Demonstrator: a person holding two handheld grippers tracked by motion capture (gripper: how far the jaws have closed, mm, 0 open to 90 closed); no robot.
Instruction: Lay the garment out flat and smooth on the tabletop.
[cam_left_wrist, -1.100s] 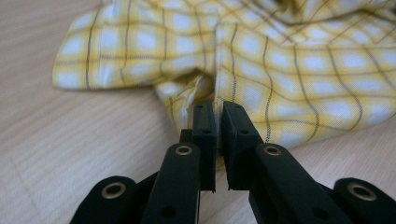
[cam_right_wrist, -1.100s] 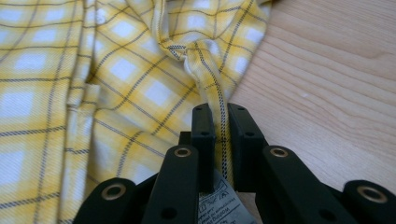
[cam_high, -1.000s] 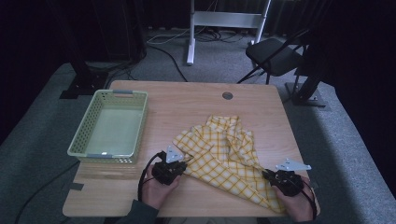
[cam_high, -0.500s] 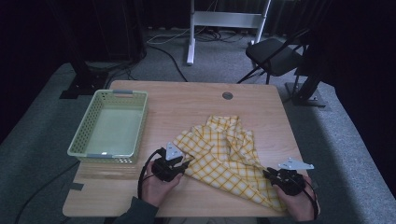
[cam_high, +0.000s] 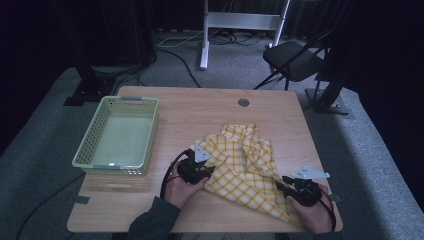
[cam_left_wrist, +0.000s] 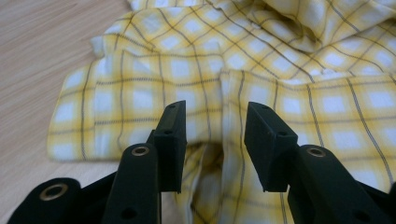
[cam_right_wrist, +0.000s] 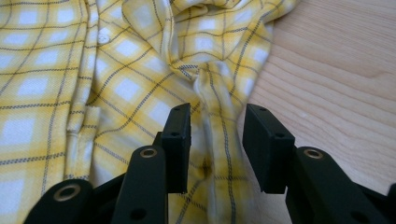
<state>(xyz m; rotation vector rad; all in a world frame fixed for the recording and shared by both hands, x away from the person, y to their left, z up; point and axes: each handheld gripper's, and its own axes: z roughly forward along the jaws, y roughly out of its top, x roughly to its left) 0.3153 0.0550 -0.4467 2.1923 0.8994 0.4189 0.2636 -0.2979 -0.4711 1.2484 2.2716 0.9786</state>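
Evidently both grippers are set to pinch raised folds of the yellow plaid shirt (cam_high: 245, 165) lying rumpled on the wooden table (cam_high: 200, 107): the left gripper (cam_left_wrist: 214, 133) and right gripper (cam_right_wrist: 215, 135) each straddle a ridge, jaws apart, not clamped. Shirt's underside and sleeves stay hidden in folds.

Yellow plaid shirt (cam_high: 245, 165), white squares and dark lines, lay crumpled and partly spread on table's (cam_high: 200, 110) near right part, well right of basket (cam_high: 120, 132), folds bunched at middle.
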